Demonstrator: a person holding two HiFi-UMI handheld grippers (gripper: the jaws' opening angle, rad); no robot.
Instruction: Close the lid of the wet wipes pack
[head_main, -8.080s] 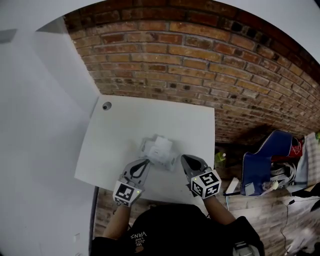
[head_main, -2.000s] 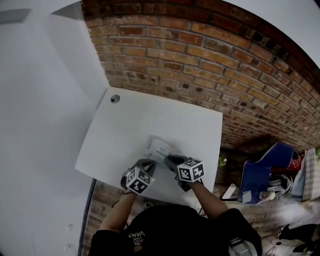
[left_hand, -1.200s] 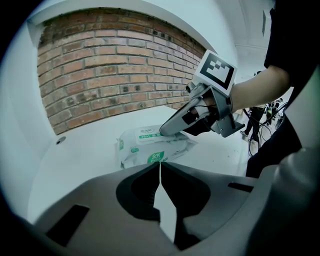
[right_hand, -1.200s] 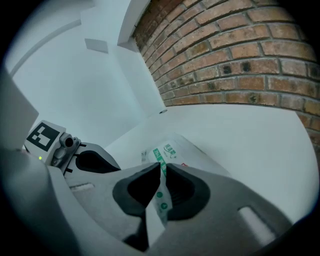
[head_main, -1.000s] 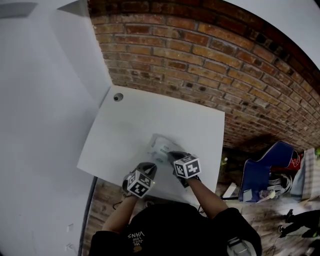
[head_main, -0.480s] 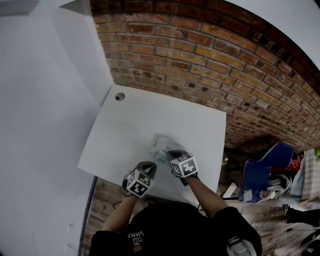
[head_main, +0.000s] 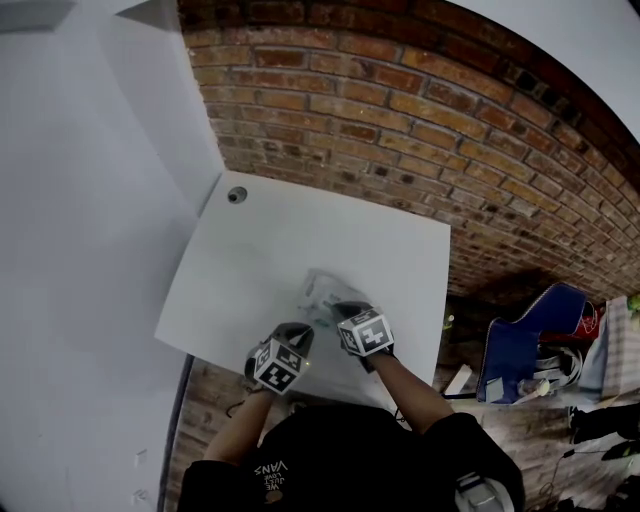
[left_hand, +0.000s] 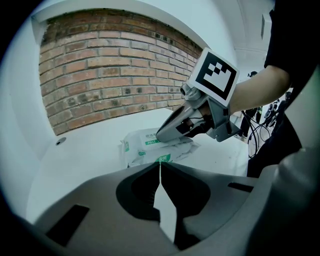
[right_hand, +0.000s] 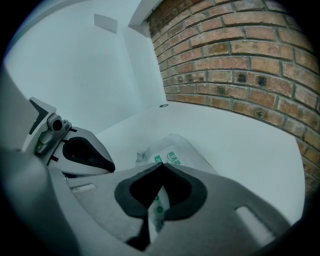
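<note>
The wet wipes pack (head_main: 322, 290), white with green print, lies flat on the white table (head_main: 260, 250) near its front edge. My right gripper (head_main: 336, 304) is shut and its tip rests on top of the pack (left_hand: 142, 150), so the lid is hidden beneath it. In the right gripper view the closed jaws (right_hand: 161, 165) sit right over the pack (right_hand: 177, 152). My left gripper (head_main: 303, 334) is shut, empty, just short of the pack's near left side and apart from it; its tips (left_hand: 160, 163) meet.
A round cable hole (head_main: 236, 195) sits in the table's far left corner. A brick wall (head_main: 400, 120) runs behind the table and a white wall on the left. A blue bag (head_main: 530, 350) and cables lie on the floor to the right.
Eight seconds ago both grippers were at the near edge and the pack's white lid stood open. Over the last second the right gripper rolled slightly on the pack; the left stayed put.
</note>
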